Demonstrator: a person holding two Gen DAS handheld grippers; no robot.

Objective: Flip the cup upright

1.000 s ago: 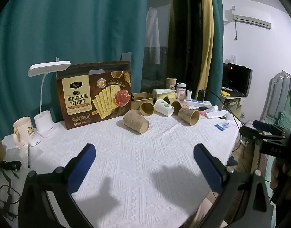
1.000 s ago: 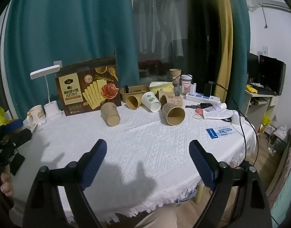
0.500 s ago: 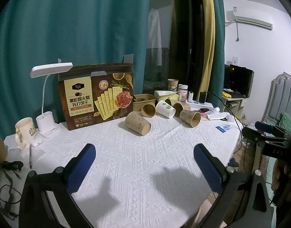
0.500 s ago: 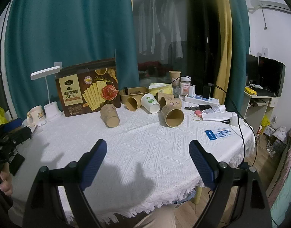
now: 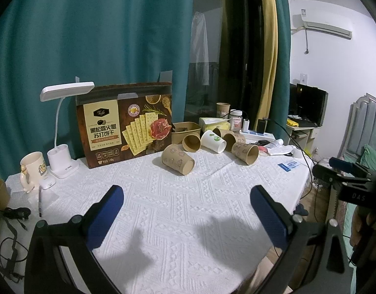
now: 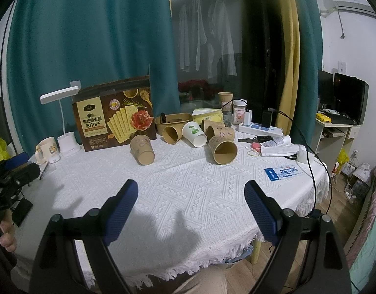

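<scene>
Several paper cups lie on their sides at the back of the white-clothed table (image 5: 178,208). The nearest brown cup (image 5: 177,163) (image 6: 142,150) lies apart from the rest. Behind it are a plain brown cup (image 5: 191,143) (image 6: 172,134), a white cup with green print (image 5: 213,141) (image 6: 194,134) and a printed brown cup (image 5: 245,150) (image 6: 222,150). My left gripper (image 5: 186,199) hangs open over the near cloth, well short of the cups. My right gripper (image 6: 191,193) is open too, empty, also over the near cloth.
A cracker box (image 5: 125,125), a white desk lamp (image 5: 61,132) and a mug (image 5: 32,169) stand at the back left. A power strip (image 6: 260,128), jars, cables and a blue card (image 6: 284,172) crowd the right side. The table's fringed edge (image 6: 212,257) is close below.
Both views have drawn back and risen slightly, so the cups sit a little farther off. Both grippers stay open; no cup has moved.
</scene>
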